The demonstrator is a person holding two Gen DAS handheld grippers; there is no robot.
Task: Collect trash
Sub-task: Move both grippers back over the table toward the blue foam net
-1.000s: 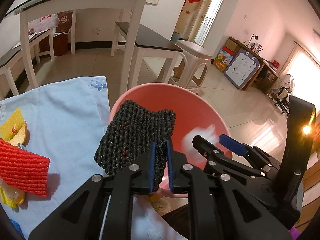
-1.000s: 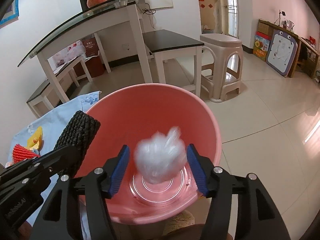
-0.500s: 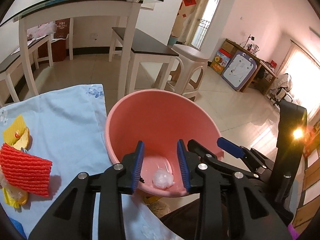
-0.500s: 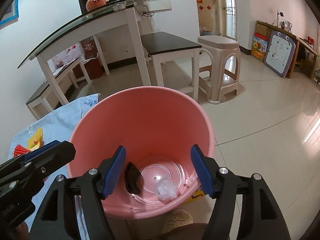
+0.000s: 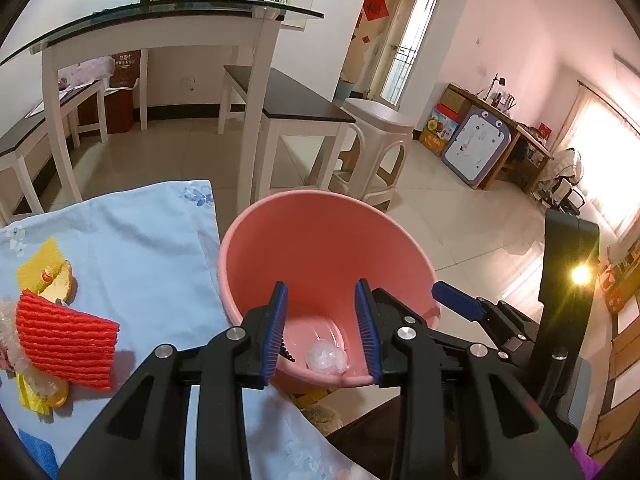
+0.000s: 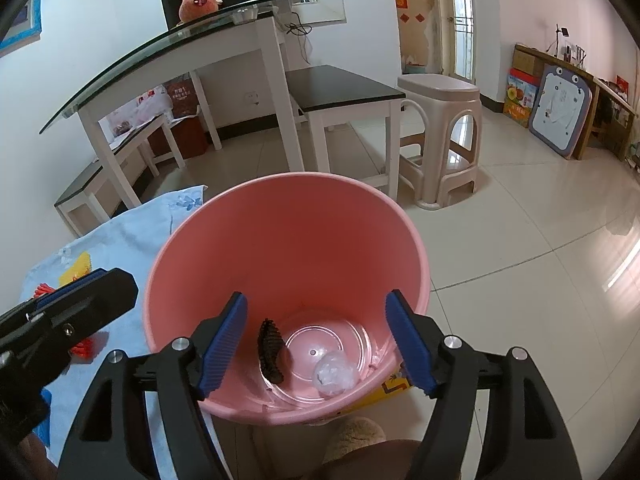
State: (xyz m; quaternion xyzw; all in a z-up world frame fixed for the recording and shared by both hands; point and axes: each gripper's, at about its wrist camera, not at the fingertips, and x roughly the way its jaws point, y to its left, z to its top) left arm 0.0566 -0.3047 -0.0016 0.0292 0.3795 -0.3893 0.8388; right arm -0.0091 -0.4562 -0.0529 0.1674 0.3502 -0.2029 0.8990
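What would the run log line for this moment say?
left gripper: open, empty | right gripper: jaws opening, empty | pink bucket: black foam net, clear plastic wad inside | red foam net: on cloth

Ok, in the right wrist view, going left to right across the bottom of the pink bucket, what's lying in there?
Black foam net → clear crumpled plastic ball, both on the floor of the pink bucket.

Blue cloth [image 5: 132, 240], red foam net [image 5: 66, 344], yellow scraps [image 5: 44, 266]
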